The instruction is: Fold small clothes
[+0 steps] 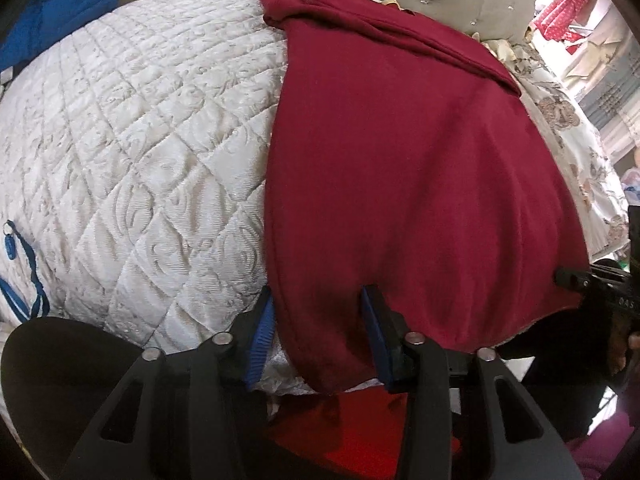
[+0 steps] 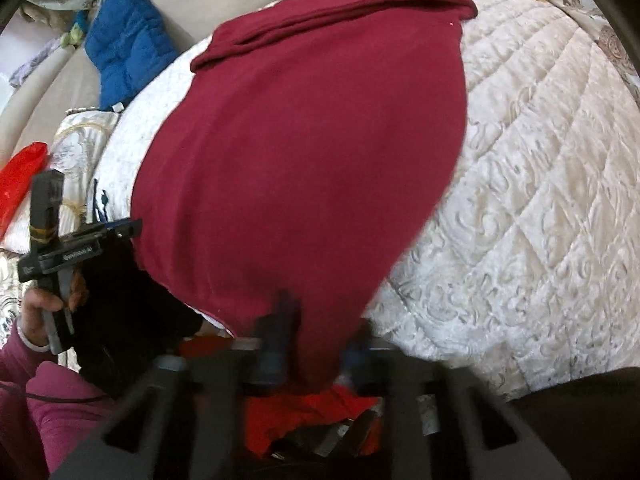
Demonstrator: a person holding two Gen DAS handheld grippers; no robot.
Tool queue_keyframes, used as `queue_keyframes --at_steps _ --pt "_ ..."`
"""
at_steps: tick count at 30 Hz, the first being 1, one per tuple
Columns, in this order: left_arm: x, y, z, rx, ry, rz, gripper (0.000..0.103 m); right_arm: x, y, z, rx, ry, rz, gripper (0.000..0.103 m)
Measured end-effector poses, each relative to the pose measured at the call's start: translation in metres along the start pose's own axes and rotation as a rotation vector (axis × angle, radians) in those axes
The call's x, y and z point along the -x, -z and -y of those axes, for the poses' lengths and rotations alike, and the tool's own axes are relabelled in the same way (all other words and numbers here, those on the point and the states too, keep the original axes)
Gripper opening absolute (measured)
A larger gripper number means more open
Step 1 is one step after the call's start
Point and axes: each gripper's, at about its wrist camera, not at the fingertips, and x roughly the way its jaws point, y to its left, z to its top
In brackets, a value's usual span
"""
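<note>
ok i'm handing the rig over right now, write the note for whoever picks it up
Left gripper: fingers apart, straddling the near hem of the maroon garment; the hem lies between them, not pinched.
Right gripper: blurred by motion, at the same hem toward the other corner; whether it is clamped cannot be told.
The garment lies spread on the white quilted bedspread, its near hem over the bed edge. The far end is already folded back in a band.
Left: close on both near corners, carry the hem up to the far band, flatten.
Red cloth lies below the bed edge.
</note>
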Motion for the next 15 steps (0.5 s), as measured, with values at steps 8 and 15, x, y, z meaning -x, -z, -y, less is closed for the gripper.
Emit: queue_keyframes --at_steps 8,15 --pt "0.048 -0.039 -0.01 0.055 0.238 0.105 0.0 0.043 -0.035 -0.009 0.029 -0.161 0.155 0.012" --pt "0.075 -0.116 -0.011 0.08 0.285 0.287 0.0 0.087 -0.118 -0.001 0.011 -0.129 0.397 0.012"
